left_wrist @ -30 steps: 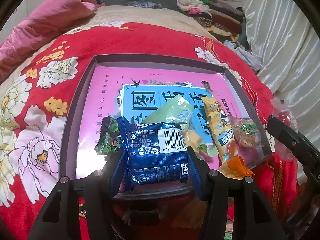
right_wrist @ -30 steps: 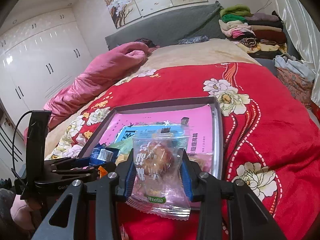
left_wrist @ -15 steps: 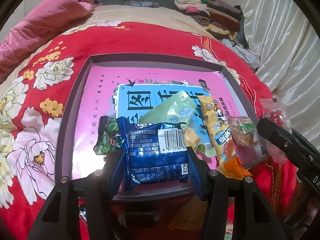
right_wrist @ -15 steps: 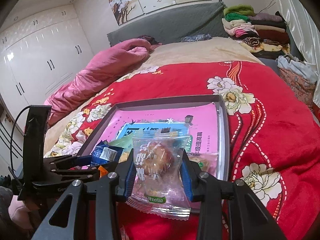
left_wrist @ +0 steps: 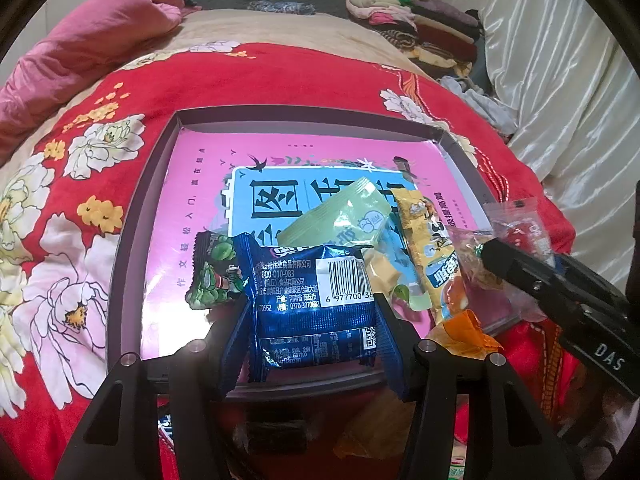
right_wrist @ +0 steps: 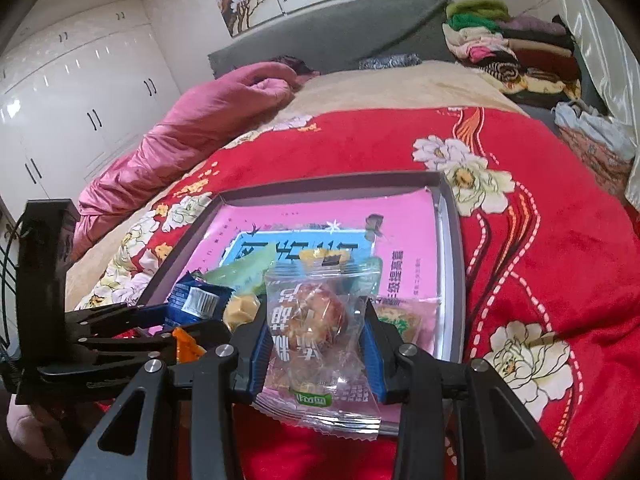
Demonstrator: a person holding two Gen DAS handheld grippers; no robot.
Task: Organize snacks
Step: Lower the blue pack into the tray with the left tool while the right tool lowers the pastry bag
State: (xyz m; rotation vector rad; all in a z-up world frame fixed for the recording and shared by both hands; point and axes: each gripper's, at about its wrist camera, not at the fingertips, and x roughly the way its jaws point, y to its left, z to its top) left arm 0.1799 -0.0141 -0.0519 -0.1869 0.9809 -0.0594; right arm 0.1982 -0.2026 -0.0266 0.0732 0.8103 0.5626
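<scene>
My left gripper (left_wrist: 312, 316) is shut on a blue snack packet (left_wrist: 312, 300) with a barcode, held over the near edge of a shallow grey tray (left_wrist: 132, 240) lined with a pink printed sheet. In the tray lie a green cartoon packet (left_wrist: 212, 272), a pale green packet (left_wrist: 340, 220), a yellow packet (left_wrist: 432, 248) and an orange wrapper (left_wrist: 464, 332). My right gripper (right_wrist: 314, 340) is shut on a clear packet with a round pastry (right_wrist: 316, 328), above the tray's (right_wrist: 452, 264) near right corner. The left gripper (right_wrist: 120, 336) shows at the left of the right wrist view.
The tray rests on a red floral blanket (right_wrist: 540, 240) on a bed. A pink quilt (right_wrist: 208, 116) lies at the far left, folded clothes (right_wrist: 512, 52) are stacked at the headboard, and white curtains (left_wrist: 560, 80) hang at the right. More wrappers lie under my left gripper.
The right gripper with its clear packet has crept a little further in over the tray's right side. The left gripper and its blue packet have stayed put.
</scene>
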